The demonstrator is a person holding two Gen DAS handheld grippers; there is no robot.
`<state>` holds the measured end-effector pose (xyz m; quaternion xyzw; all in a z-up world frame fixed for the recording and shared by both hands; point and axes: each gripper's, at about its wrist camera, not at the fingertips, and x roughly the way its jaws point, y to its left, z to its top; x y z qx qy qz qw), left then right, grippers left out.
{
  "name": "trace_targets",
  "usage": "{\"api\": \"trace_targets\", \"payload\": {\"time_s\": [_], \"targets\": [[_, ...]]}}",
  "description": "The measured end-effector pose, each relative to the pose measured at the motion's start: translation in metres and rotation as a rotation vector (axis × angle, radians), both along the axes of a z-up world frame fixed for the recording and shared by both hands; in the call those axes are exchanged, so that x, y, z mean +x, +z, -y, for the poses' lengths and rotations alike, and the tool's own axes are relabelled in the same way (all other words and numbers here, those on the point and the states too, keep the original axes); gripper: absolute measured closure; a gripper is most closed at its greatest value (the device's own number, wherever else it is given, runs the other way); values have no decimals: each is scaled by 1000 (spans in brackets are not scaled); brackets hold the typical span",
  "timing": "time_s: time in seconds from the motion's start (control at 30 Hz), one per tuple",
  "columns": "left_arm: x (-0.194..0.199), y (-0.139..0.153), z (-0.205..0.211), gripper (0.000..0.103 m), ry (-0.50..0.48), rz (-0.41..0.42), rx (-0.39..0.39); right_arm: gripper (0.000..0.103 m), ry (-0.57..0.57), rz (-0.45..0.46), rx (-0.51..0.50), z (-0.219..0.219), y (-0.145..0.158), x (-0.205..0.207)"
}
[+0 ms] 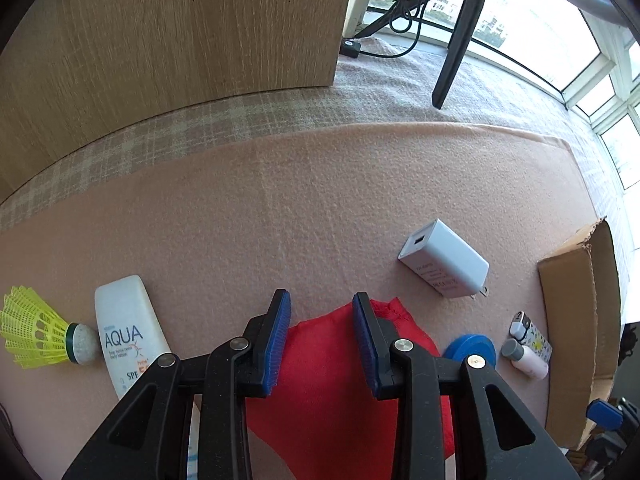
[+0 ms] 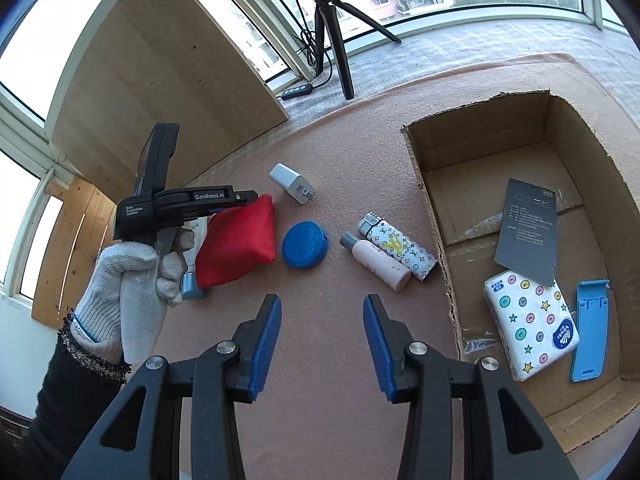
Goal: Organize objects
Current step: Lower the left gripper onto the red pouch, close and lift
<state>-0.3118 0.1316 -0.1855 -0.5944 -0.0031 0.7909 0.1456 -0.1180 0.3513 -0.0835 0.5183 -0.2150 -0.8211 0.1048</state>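
Note:
My left gripper (image 1: 322, 312) is open, its jaws straddling the top of a red cloth pouch (image 1: 340, 380) that lies on the pink mat; the right wrist view shows it over the pouch (image 2: 240, 240). My right gripper (image 2: 322, 320) is open and empty above bare mat. On the mat lie a white charger (image 1: 444, 260), a blue round lid (image 2: 305, 245), a small pink bottle (image 2: 380, 260), a patterned lighter (image 2: 400, 248), a white AQUA tube (image 1: 128, 332) and a yellow shuttlecock (image 1: 40, 336).
An open cardboard box (image 2: 436, 208) at the right holds a tissue pack (image 2: 528, 324), a dark card (image 2: 528, 232) and a blue plastic stand (image 2: 592, 328). A wooden panel (image 1: 180, 32) and a black tripod (image 2: 336, 40) stand at the back by the windows.

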Motion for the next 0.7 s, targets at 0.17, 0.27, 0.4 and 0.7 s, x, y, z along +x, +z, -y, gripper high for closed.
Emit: {"api": "trace_targets", "payload": {"time_s": [0.17, 0.27, 0.4, 0.7], "targets": [[54, 0, -7, 69, -77, -26, 14, 64, 9, 4, -14, 4, -2, 0], [90, 0, -9, 69, -109, -27, 57, 64, 26, 14, -20, 9, -6, 1], [135, -3, -14, 69, -149, -29, 81, 64, 53, 24, -20, 19, -13, 5], [191, 25, 29, 50, -37, -105, 143, 63, 103, 27, 44, 45, -31, 25]]}}
